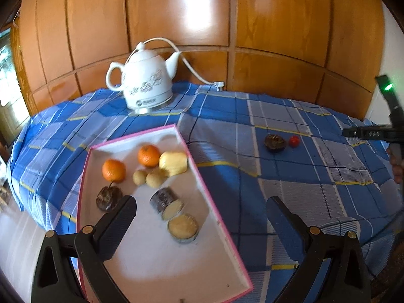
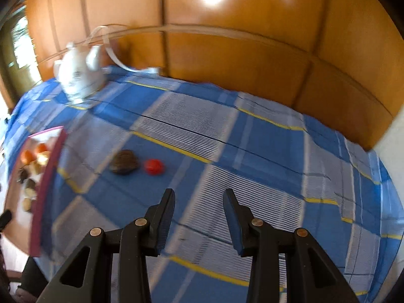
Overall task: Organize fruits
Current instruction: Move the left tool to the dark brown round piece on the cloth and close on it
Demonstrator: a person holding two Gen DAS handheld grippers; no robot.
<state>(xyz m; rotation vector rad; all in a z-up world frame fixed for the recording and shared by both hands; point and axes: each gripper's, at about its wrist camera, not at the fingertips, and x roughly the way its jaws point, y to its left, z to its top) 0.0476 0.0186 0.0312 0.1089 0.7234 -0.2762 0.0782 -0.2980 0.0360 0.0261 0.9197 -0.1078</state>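
Plainly, two fruits are left outside the tray (image 1: 224,229): a dark brown fruit (image 2: 124,162) and a small red fruit (image 2: 154,167), lying side by side on the blue checked cloth (image 2: 252,151), close together though whether they touch is hard to tell. The rest, oranges, pale round fruits, a yellow piece and cut pieces, already sit in the pink-rimmed tray.

From the right gripper (image 2: 199,214) both loose fruits lie ahead and to its left, the red one nearer its line, the brown one beyond it toward the tray. Its jaws stand part-way apart with nothing between them, only cloth below. The left gripper (image 1: 200,210) hangs over the tray's near end, jaws wide apart and empty; the loose pair sits well off to its right, across the tray rim. So the right hand looks better placed for the next pick, likely the red fruit, needing a shift forward and left. Being small and round, it may roll when nudged.
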